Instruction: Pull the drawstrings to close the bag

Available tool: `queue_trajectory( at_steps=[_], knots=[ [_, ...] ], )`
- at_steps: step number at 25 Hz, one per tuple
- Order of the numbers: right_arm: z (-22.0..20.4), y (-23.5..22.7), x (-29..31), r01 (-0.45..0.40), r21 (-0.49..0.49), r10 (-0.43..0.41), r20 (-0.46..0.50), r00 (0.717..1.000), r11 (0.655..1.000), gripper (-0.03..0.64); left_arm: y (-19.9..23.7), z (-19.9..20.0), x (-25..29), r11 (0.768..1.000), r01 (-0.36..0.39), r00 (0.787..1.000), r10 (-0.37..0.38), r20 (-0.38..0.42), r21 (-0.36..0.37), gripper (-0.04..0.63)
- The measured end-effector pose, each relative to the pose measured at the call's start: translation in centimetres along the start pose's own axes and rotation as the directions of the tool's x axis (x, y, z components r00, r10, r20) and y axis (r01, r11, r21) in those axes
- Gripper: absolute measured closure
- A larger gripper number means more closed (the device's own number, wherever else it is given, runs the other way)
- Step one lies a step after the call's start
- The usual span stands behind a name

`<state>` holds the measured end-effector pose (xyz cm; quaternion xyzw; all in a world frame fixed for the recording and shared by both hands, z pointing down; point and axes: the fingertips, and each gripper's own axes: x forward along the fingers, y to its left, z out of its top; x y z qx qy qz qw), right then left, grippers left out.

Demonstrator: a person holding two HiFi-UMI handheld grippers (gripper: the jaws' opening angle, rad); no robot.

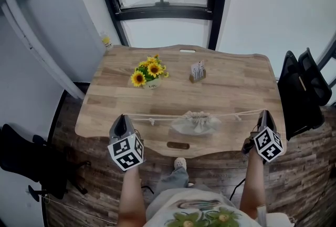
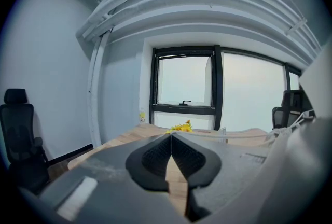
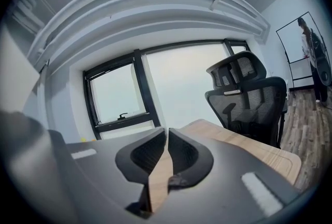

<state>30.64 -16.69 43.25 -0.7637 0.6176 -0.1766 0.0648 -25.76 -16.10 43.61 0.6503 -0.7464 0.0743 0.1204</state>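
Observation:
A small grey drawstring bag [image 1: 197,122] lies gathered near the front of the wooden table [image 1: 236,84]. Its pale cords run out straight to both sides, the left cord [image 1: 152,117] and the right cord [image 1: 239,114]. My left gripper [image 1: 122,117] is at the left cord's end, and in the left gripper view its jaws [image 2: 170,135] meet tip to tip on that cord. My right gripper [image 1: 265,114] is at the right cord's end. In the right gripper view [image 3: 166,130] a thin slit of light shows between its tips, with no cord seen there.
A pot of sunflowers [image 1: 148,74] and a small card holder [image 1: 197,71] stand further back on the table. A black office chair [image 1: 302,89] is close to the table's right edge, another [image 1: 21,155] on the floor at left. A window is behind.

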Motion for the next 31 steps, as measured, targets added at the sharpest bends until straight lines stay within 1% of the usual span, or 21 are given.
queue_trajectory(
  at_steps=[3,13,31],
  knots=[
    [-0.1,0.1,-0.1,0.000,0.002,0.000,0.002,1.000,1.000,0.604,0.0,-0.2,0.0,1.000,-0.001,1.000,0.001,-0.002,-0.005,0.586],
    [-0.3,-0.1,-0.7,0.010,-0.001,-0.010,-0.006,1.000,1.000,0.606,-0.1,-0.4,-0.6,1.000,-0.003,1.000,0.003,0.001,-0.002,0.586],
    [-0.2,-0.1,-1.2,0.000,-0.013,0.000,-0.007,1.000,1.000,0.606,0.1,-0.6,-1.4,1.000,-0.015,1.000,0.015,0.002,-0.005,0.586]
  ],
)
